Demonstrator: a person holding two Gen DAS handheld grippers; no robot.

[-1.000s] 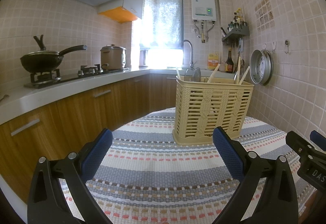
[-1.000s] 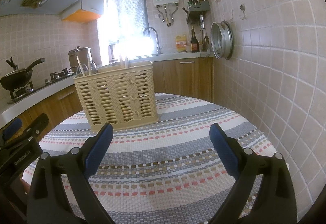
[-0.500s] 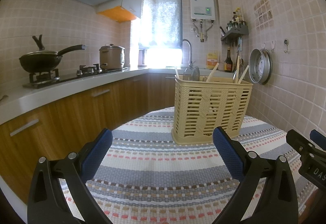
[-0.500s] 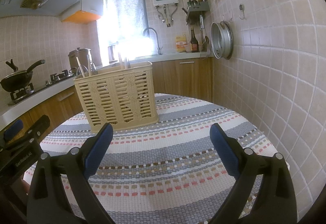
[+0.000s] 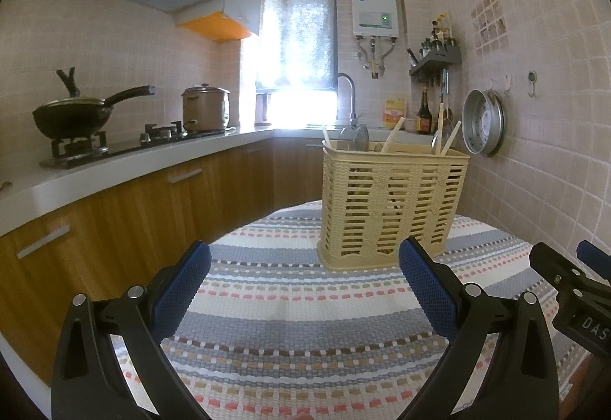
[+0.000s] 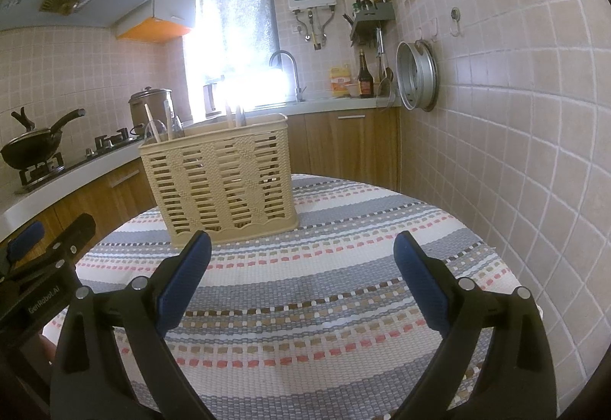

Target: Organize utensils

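A cream slatted utensil basket (image 5: 391, 206) (image 6: 221, 183) stands upright on a round table under a striped woven cloth (image 5: 305, 313) (image 6: 324, 286). Chopsticks (image 5: 393, 139) and spoons (image 5: 359, 139) stick out of its top; their lower ends are hidden behind the slats. My left gripper (image 5: 303, 267) hovers open over the cloth, short of the basket, with nothing between its fingers. My right gripper (image 6: 301, 259) is also open and empty, to the right of the basket's front. Each wrist view catches the other gripper at its edge.
A tiled wall (image 6: 515, 152) runs close along the table's right side, with a metal steamer tray (image 5: 483, 127) hung on it. A counter on the left holds a hob with a black wok (image 5: 72, 116) and a pot (image 5: 206, 108). A sink tap (image 6: 286, 76) stands under the window.
Both grippers have drifted only slightly; the basket sits a touch lower and further left in the left wrist view. Both stay open and empty.
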